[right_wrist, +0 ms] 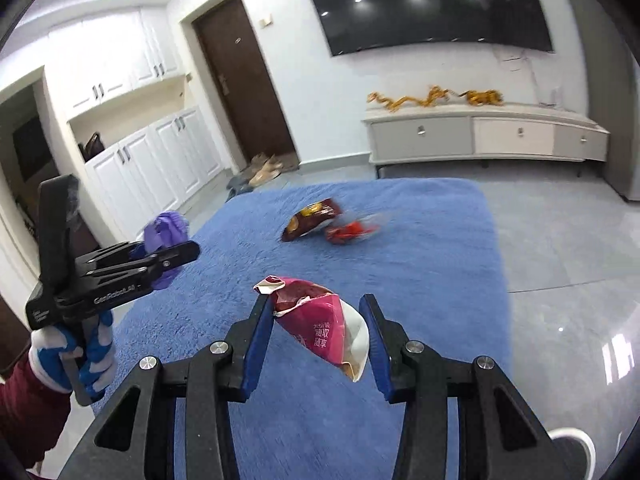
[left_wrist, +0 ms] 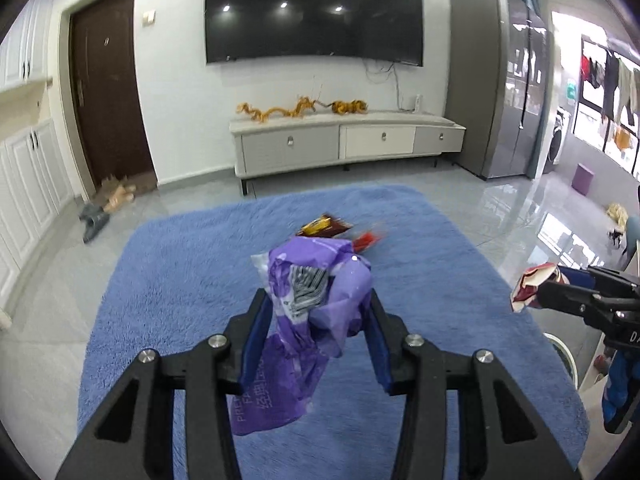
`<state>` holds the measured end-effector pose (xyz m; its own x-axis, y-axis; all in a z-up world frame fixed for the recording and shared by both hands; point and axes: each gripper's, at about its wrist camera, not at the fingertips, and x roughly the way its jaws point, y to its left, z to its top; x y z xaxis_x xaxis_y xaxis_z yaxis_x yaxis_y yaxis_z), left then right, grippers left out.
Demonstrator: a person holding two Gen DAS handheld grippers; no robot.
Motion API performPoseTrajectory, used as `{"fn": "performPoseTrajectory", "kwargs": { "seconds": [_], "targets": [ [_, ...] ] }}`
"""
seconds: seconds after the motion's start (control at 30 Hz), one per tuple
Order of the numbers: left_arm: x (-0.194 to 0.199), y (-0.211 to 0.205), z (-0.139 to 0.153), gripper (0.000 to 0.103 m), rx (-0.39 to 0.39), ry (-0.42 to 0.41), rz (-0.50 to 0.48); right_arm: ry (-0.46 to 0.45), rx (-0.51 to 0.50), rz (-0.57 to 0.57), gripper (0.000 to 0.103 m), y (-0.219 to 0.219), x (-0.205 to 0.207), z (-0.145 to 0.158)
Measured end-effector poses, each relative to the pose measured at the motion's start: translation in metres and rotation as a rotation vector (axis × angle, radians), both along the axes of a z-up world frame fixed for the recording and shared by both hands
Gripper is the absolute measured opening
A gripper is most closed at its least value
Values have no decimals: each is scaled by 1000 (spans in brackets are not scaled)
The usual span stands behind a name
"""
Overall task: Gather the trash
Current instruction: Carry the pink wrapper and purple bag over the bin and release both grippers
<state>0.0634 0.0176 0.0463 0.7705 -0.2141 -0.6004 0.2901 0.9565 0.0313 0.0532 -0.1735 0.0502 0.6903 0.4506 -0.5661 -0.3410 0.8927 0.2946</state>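
The left gripper (left_wrist: pixel 318 300) clamped a crumpled purple plastic wrapper (left_wrist: pixel 312 304) above the blue shag rug (left_wrist: pixel 180 280). The right gripper (right_wrist: pixel 316 308) clamped a crumpled pink-and-white snack bag (right_wrist: pixel 324 320). Farther off on the rug lay a dark red snack packet (right_wrist: pixel 310 220), with a small red wrapper (right_wrist: pixel 348 232) just right of it.
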Motion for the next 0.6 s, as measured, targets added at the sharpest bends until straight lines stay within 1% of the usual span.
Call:
{"fn": "performPoseTrajectory", "kwargs": {
  "seconds": [0.1,0.33,0.6],
  "targets": [
    [-22,-28,8,43,37,-41,-14,-8,6,-53,42,-23,-18,3],
    [-62,-91,15,43,68,-79,-95,-24,30,-178,42,-78,-56,6],
    [-84,-145,15,43,116,-101,-184,-48,59,-281,42,-124,-92,6]
  ]
}}
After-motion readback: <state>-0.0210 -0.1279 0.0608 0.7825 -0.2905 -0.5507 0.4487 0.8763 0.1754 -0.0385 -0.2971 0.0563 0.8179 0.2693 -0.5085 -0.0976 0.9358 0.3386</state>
